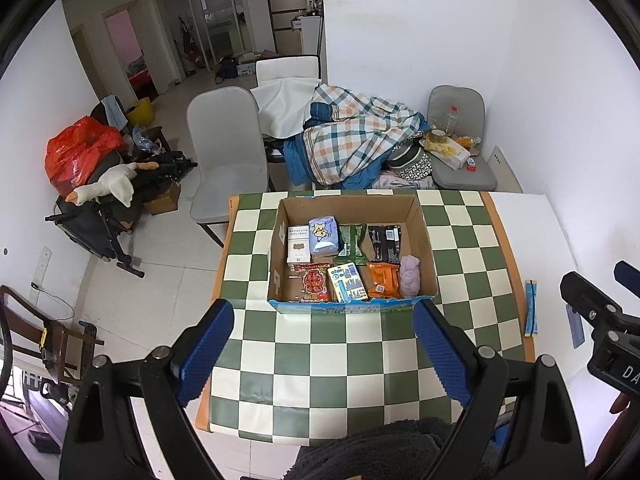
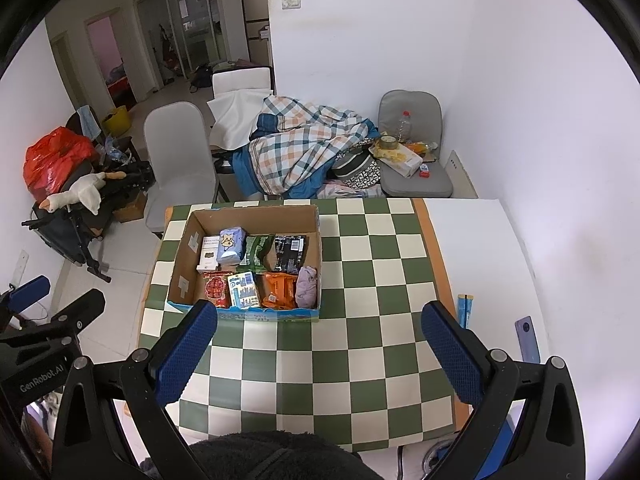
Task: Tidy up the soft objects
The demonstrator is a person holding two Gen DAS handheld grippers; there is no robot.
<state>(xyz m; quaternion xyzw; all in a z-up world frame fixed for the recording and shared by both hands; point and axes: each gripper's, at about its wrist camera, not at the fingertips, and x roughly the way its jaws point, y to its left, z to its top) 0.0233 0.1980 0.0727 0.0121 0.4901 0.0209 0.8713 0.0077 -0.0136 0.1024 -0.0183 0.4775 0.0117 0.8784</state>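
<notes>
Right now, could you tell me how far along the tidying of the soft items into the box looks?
It looks close to finished. The cardboard box holds two rows of packets plus a lilac cloth bundle. Nothing is in hand: the left gripper and right gripper are both open above the checkered table. Only a blue strip and a phone lie outside.

White lettering reading "GenRobot.AI" marks the black body of the left gripper (image 2: 40,384), seen left of the cardboard box (image 2: 312,236); "DA" shows on the right gripper (image 1: 624,372). Print on the packets inside the box is too small to read.
</notes>
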